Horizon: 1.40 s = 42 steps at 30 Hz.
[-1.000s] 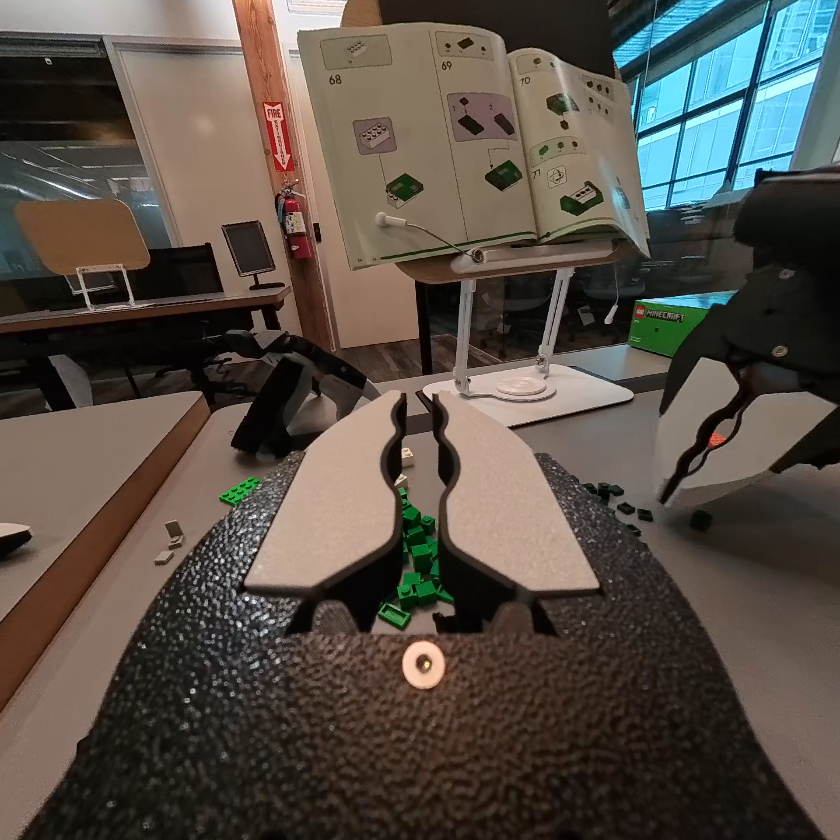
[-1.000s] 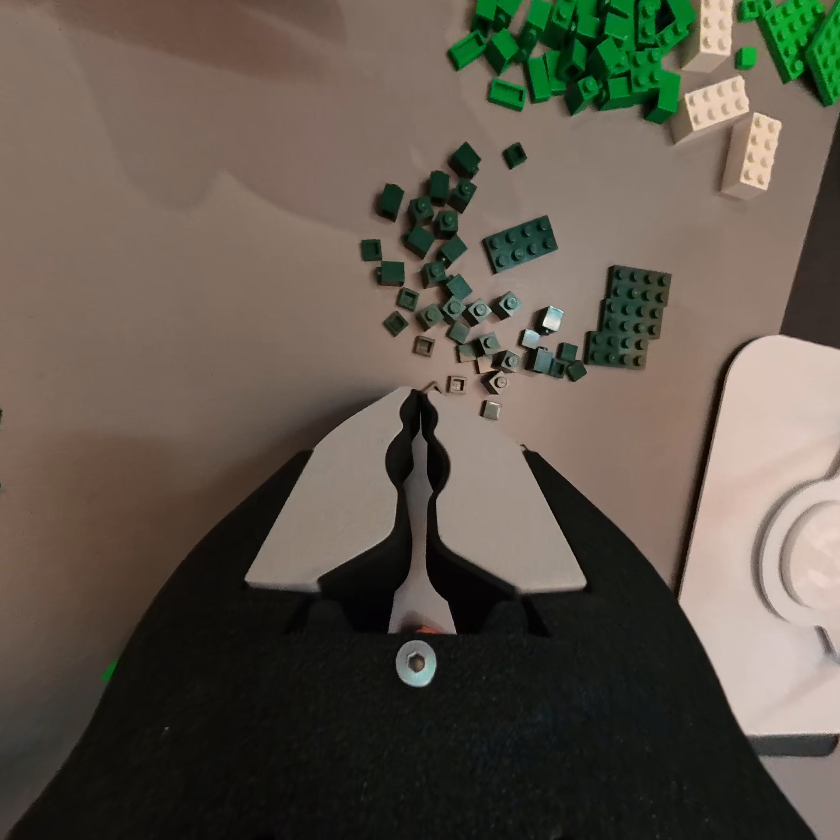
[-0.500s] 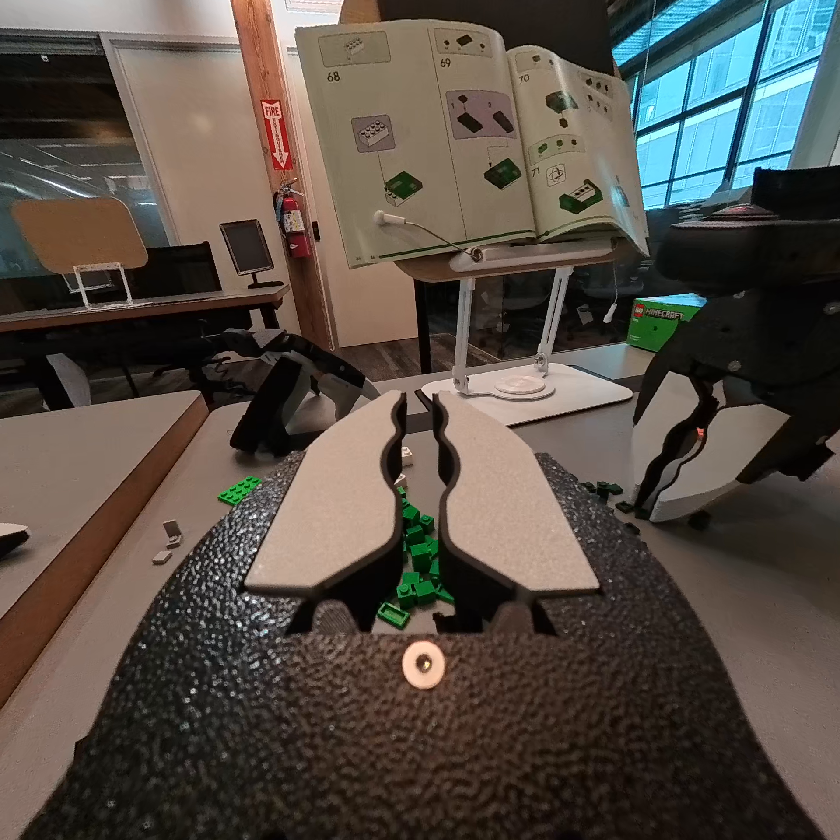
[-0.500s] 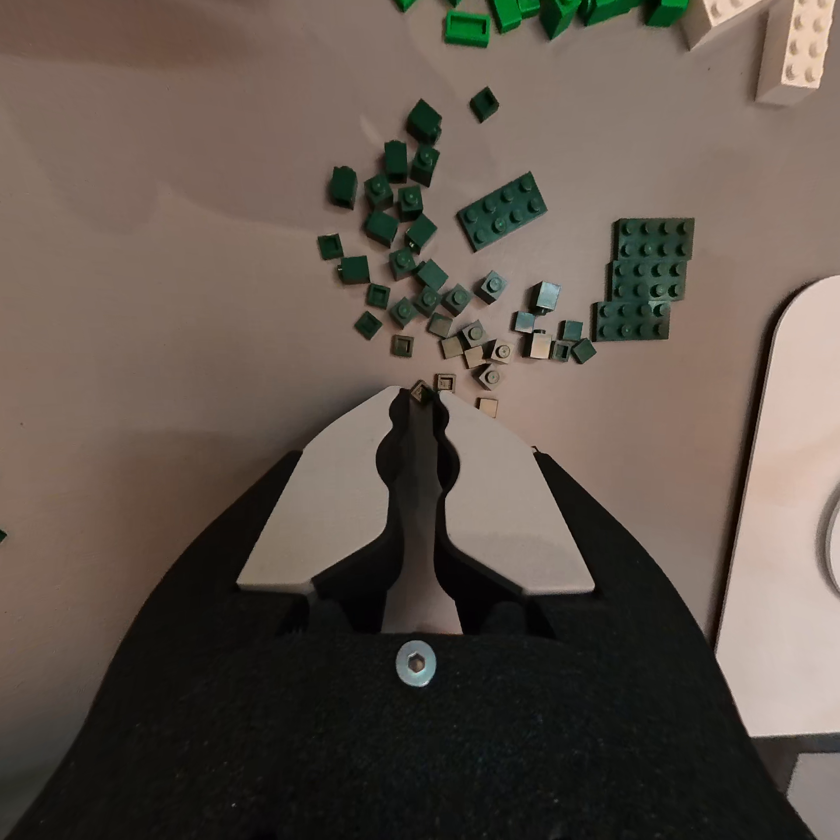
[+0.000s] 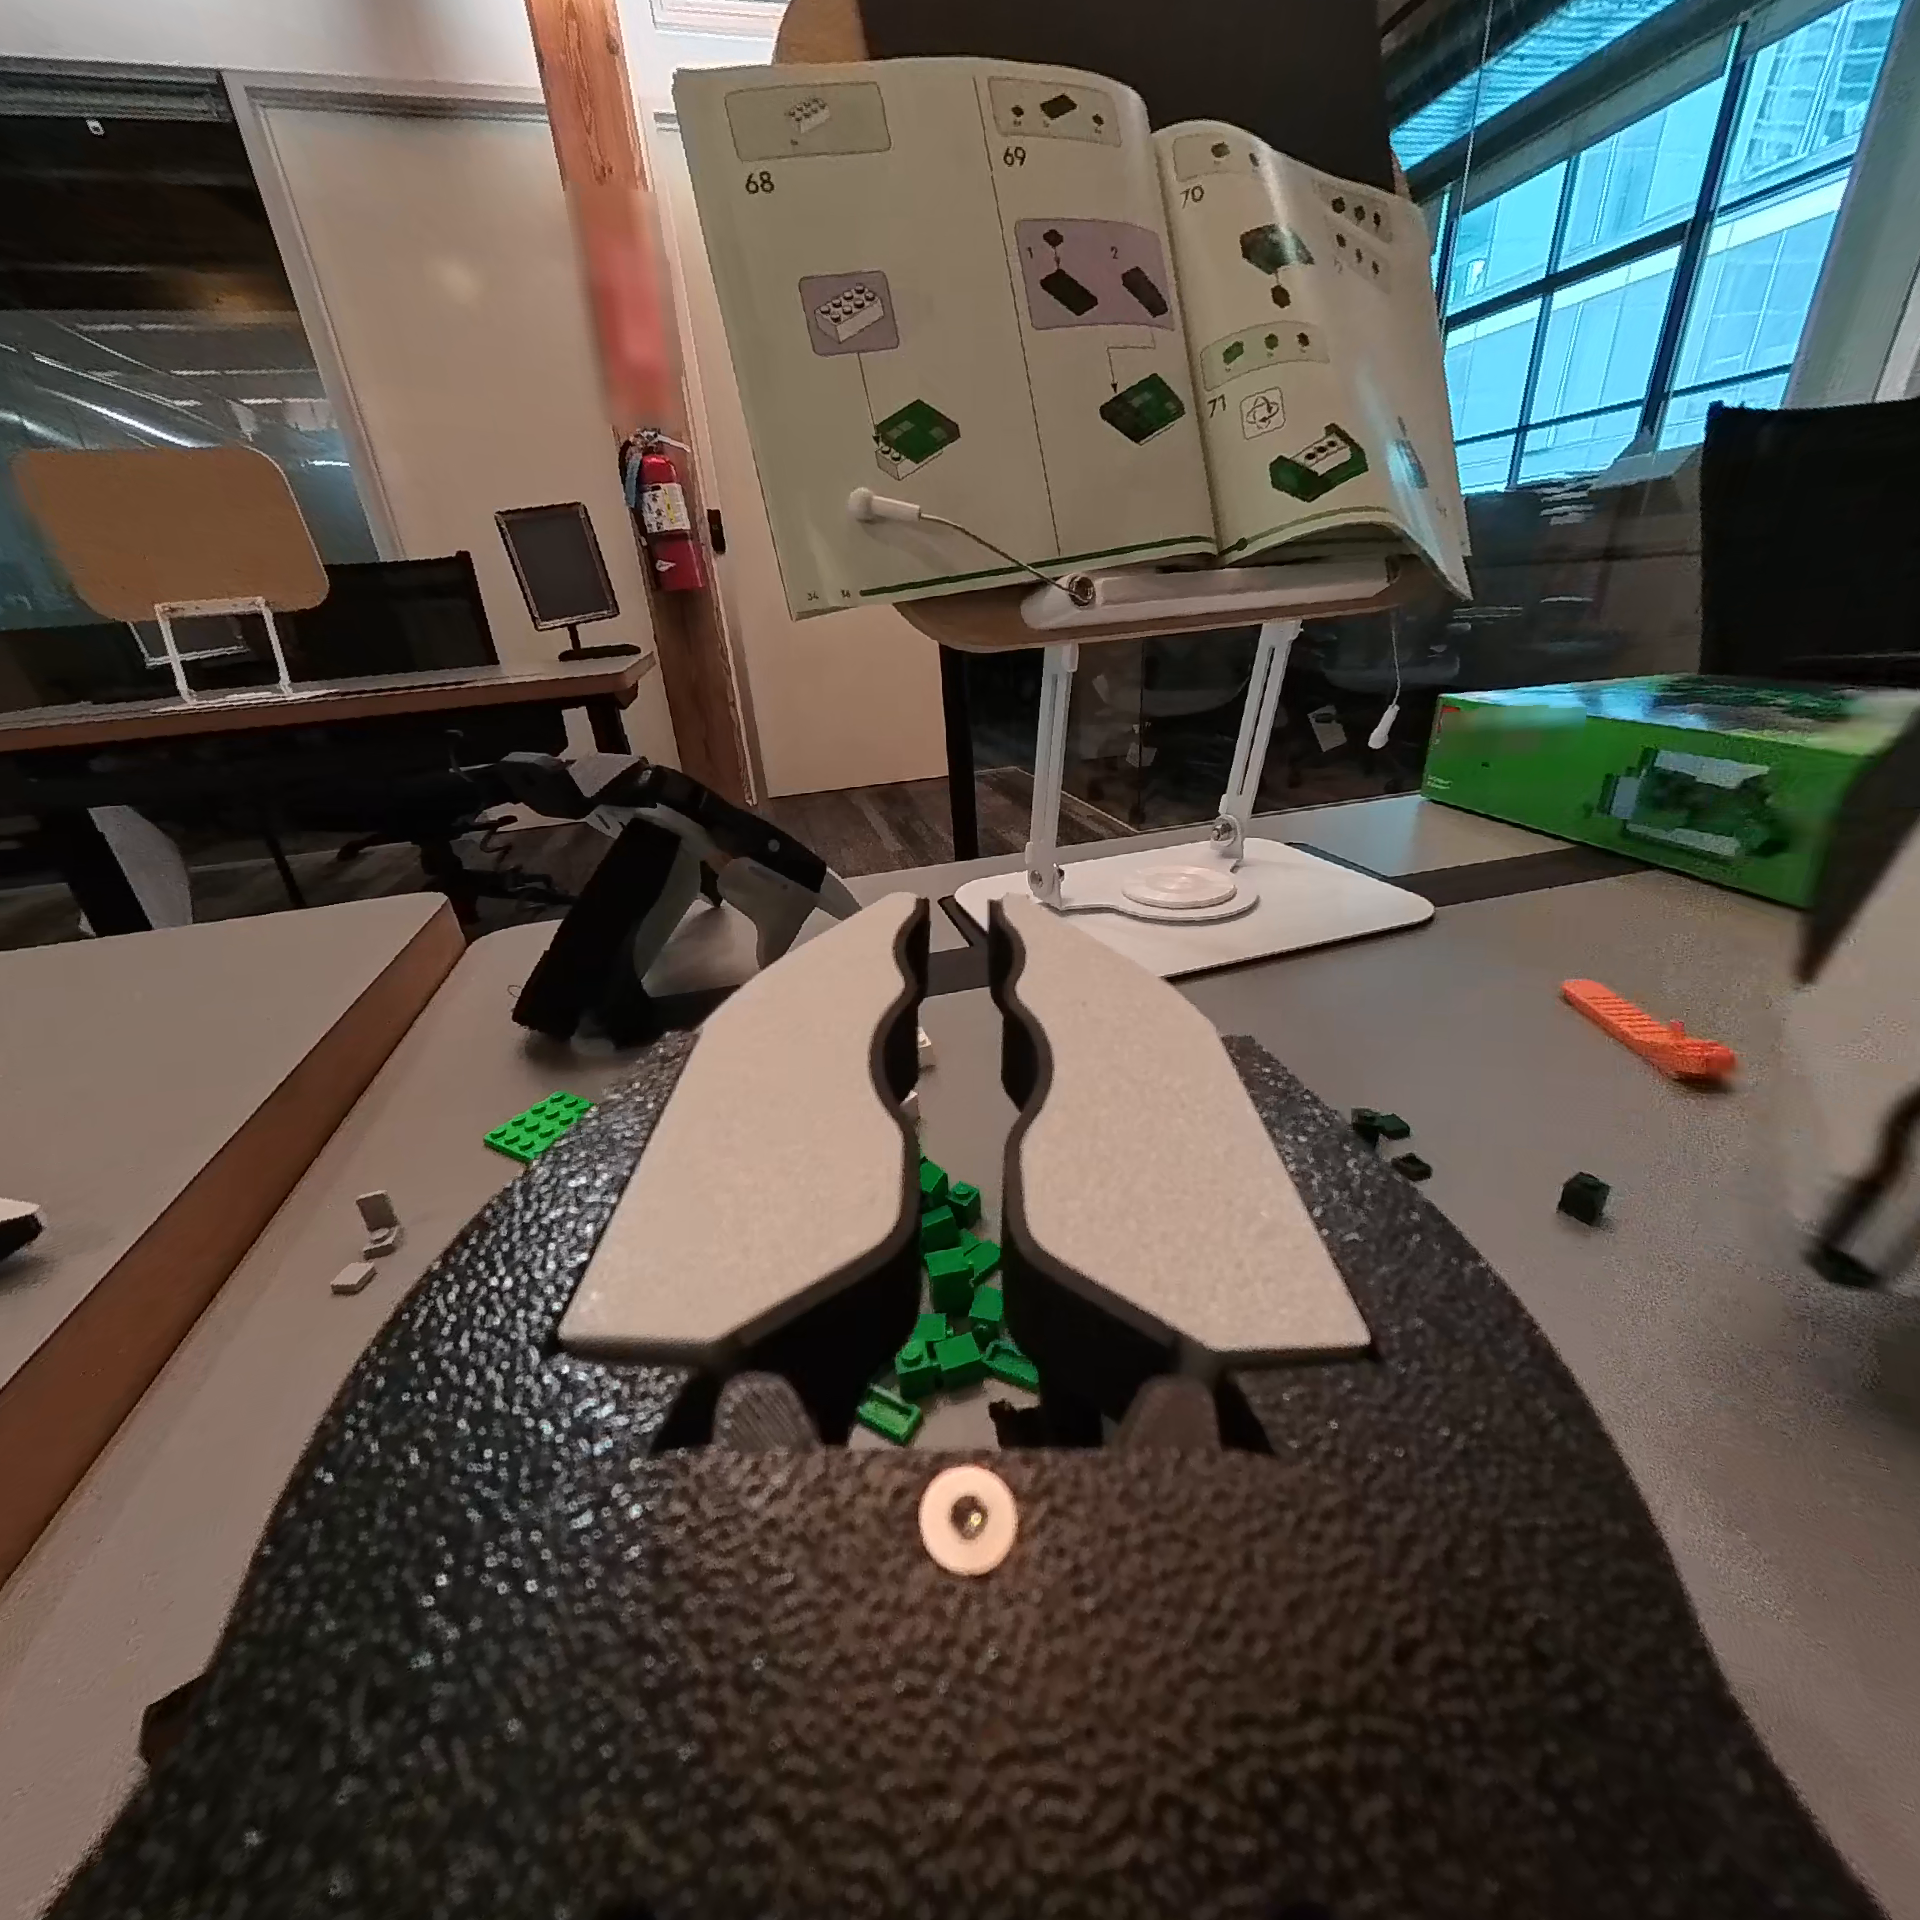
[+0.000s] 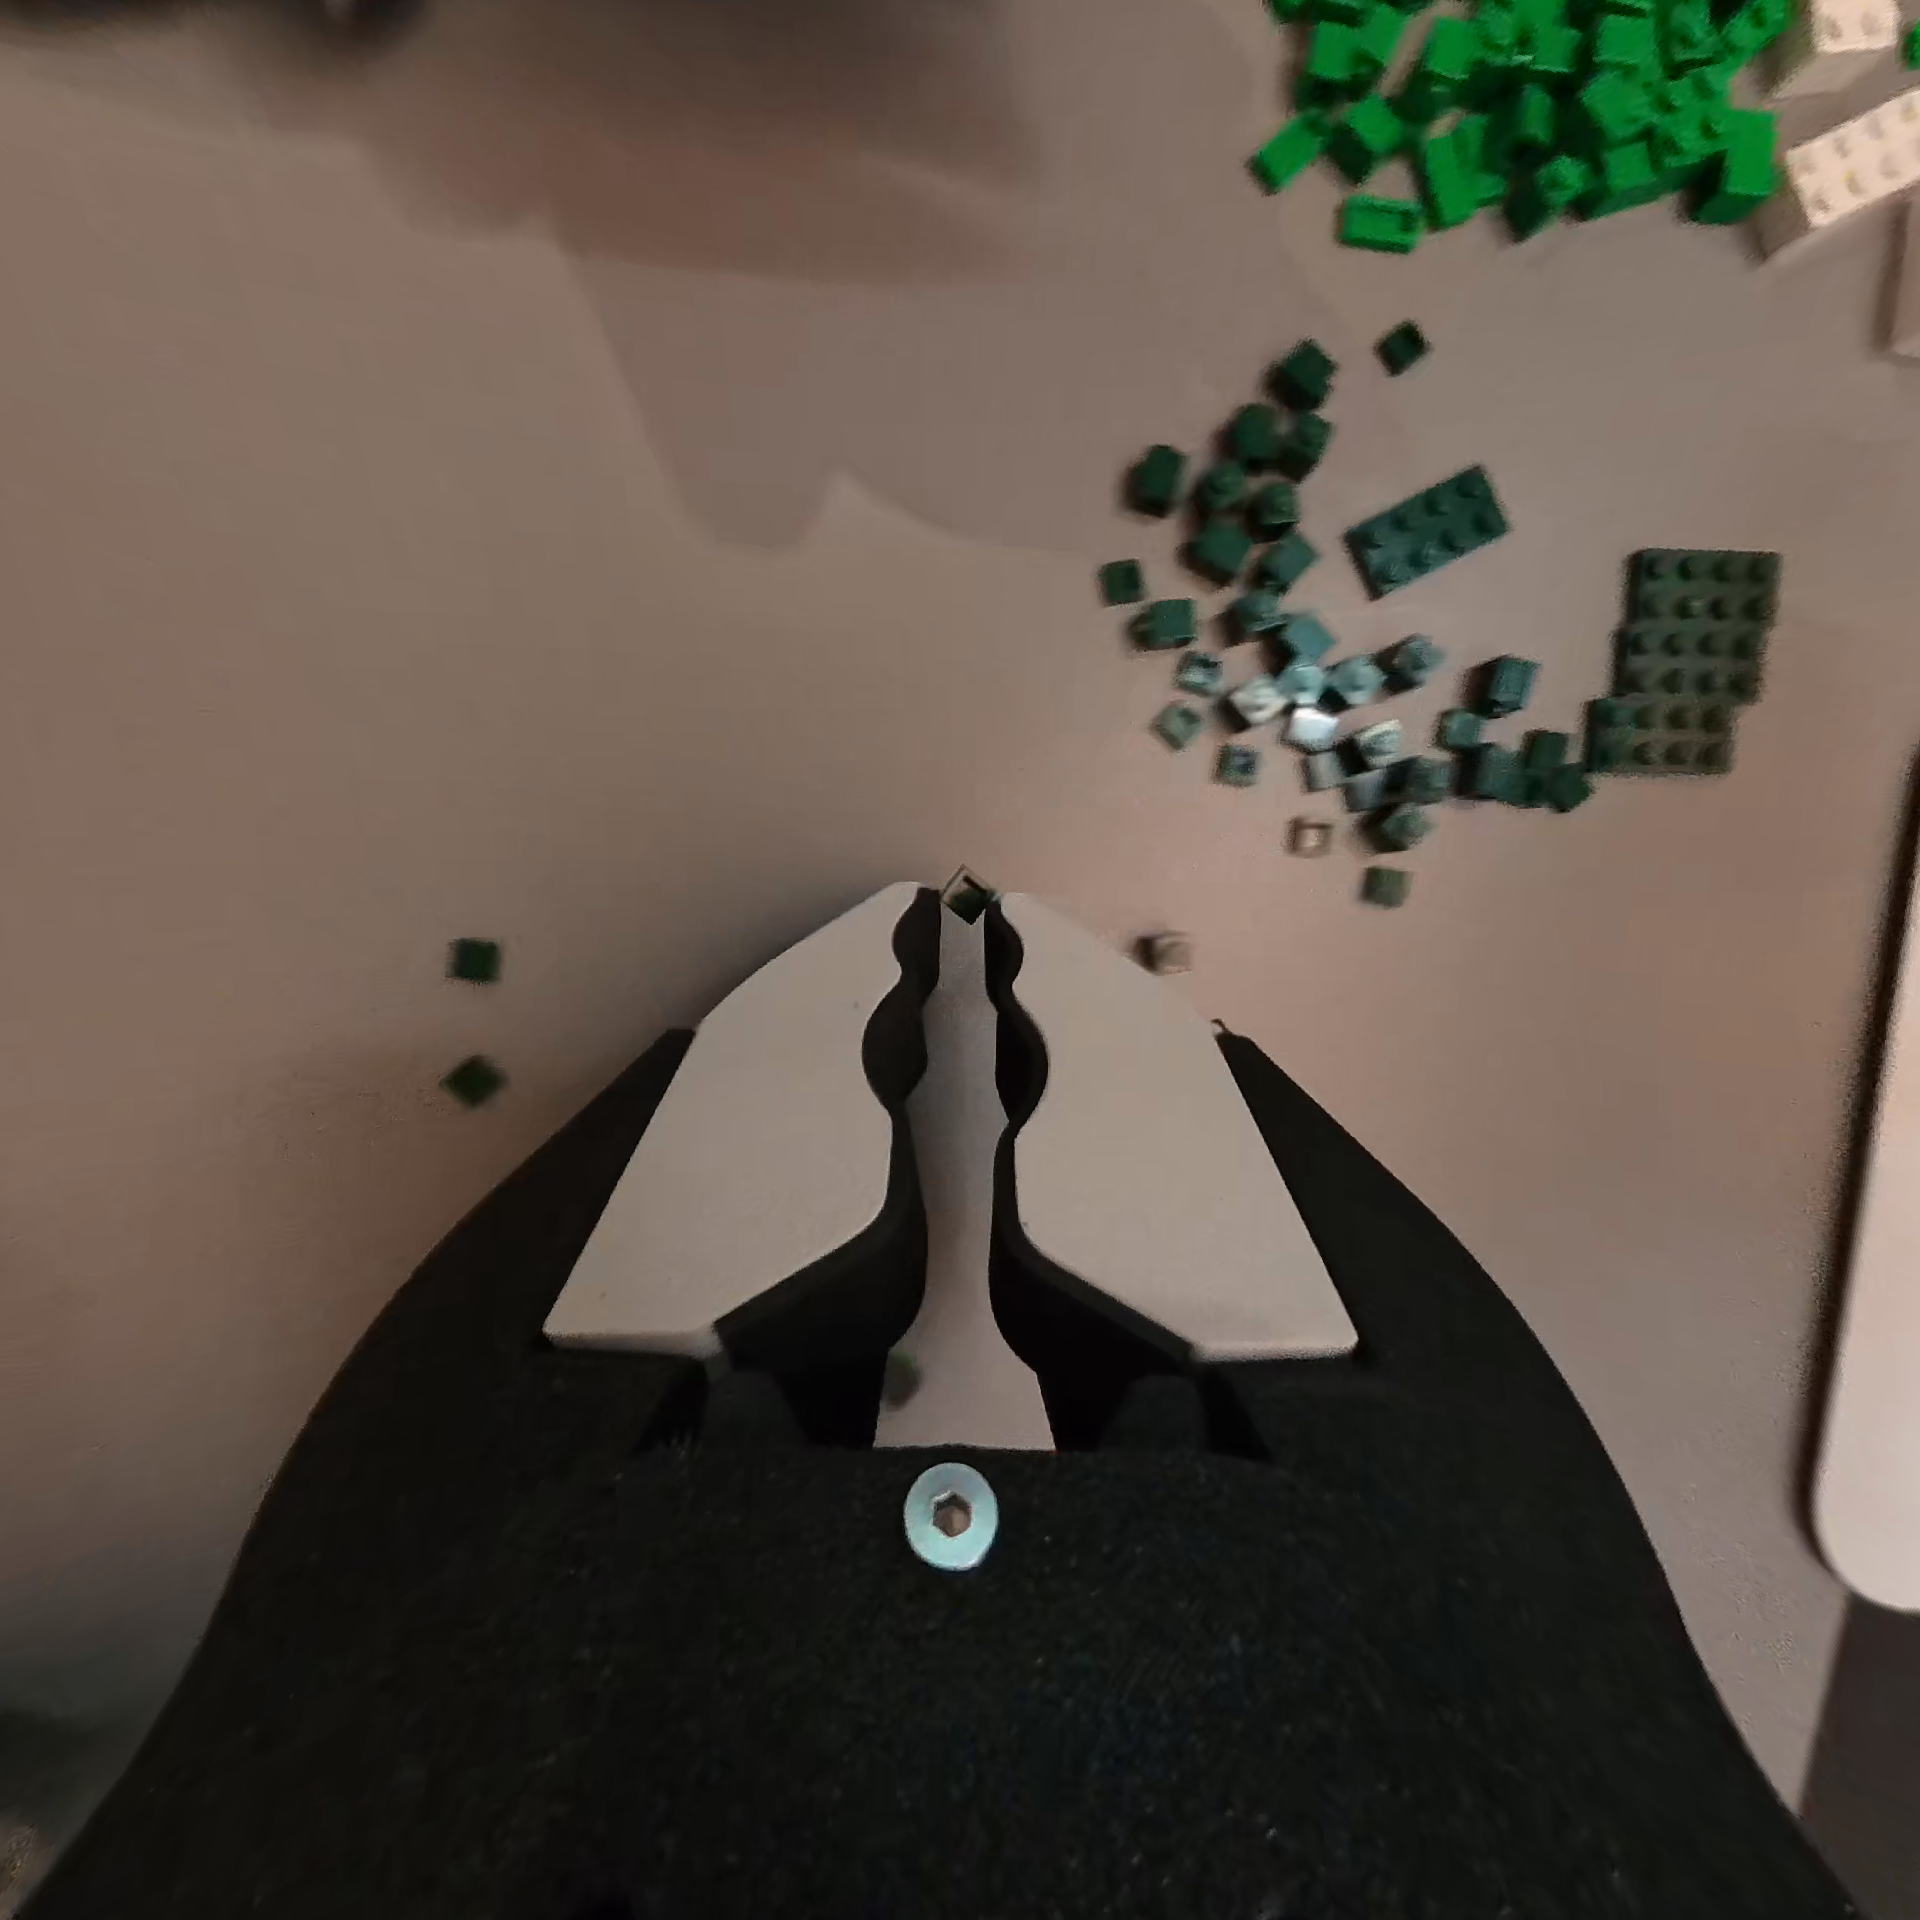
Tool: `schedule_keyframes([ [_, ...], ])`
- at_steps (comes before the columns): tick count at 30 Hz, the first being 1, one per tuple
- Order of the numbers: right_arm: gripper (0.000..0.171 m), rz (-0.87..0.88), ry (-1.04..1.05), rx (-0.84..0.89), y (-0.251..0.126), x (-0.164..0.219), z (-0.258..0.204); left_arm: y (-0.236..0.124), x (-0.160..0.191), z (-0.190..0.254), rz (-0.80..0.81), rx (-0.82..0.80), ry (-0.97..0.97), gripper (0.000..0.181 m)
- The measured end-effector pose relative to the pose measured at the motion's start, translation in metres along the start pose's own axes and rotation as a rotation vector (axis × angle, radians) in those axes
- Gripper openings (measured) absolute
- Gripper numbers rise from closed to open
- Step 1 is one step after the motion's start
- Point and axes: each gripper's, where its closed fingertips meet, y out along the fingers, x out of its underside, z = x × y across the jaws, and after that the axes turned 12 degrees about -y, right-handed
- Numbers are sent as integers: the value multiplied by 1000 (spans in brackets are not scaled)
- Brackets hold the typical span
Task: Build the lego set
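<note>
Right gripper [image 6: 961, 902], centre frame, pinches a tiny dark-green piece [image 6: 966, 898] at its tips, cornerwise, above the table with the dark-green pile [image 6: 1351, 665] upper right; left gripper [image 5: 954, 920] is slightly spread, empty.

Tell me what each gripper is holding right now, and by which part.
The right gripper pinches a small dark green piece by its opposite sides, at the very fingertips. The left gripper holds nothing; its jaws stand slightly apart.
</note>
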Motion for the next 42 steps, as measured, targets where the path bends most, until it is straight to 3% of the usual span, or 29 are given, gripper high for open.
schedule_keyframes([
  [6,7,-27,-52,-75,0,3,-67,0,0,1,3,0,-4,10],
  [10,7,-10,-44,-90,0,3,-85,0,-1,0,4,1,-10,10],
  [13,0,41,-44,-40,-5,-3,-81,0,0,3,2,11,-8,10],
  [18,0,109,-65,85,-13,-16,-72,5,11,26,-61,128,27,15],
  [23,2,126,22,153,-8,-14,-62,4,10,31,-50,143,45,15],
  [26,9,126,117,148,4,-16,-59,5,14,28,-67,134,36,15],
  [30,13,109,57,172,16,-17,-55,6,15,30,-73,139,37,15],
  [42,7,76,69,72,31,-16,-48,4,13,43,-66,213,50,18],
])
